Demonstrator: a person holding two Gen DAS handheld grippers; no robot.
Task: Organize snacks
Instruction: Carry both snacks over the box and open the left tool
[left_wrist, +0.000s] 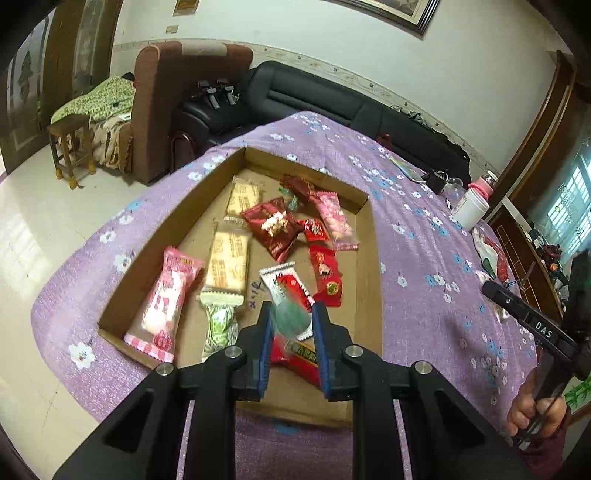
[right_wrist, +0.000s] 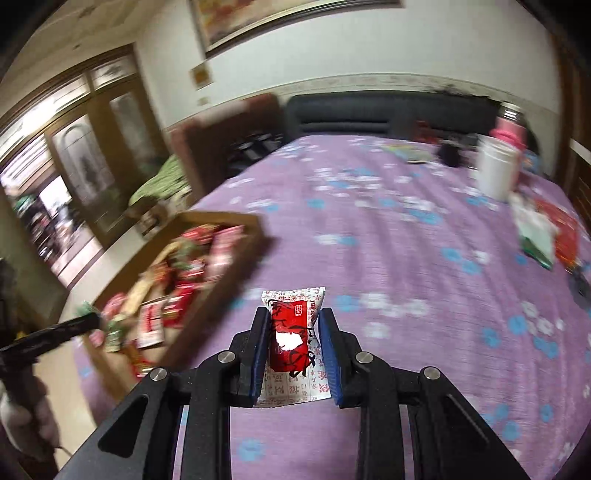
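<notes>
Left gripper (left_wrist: 291, 325) clamped on green-and-red snack (left_wrist: 288, 295), above cardboard tray (left_wrist: 369, 266); right gripper (right_wrist: 294, 343) gripping red-white packet (right_wrist: 291, 332) lengthwise, tray to its left.

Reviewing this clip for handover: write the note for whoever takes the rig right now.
Left gripper: shut on a red, white and green snack packet, over the near end of the cardboard tray.
Right gripper: a red-and-white packet sits between its pads, over the purple cloth beside the tray.
Done: many snacks already lie in the tray.
Left: drop both packets in; more wrappers wait near the white jar.
</notes>
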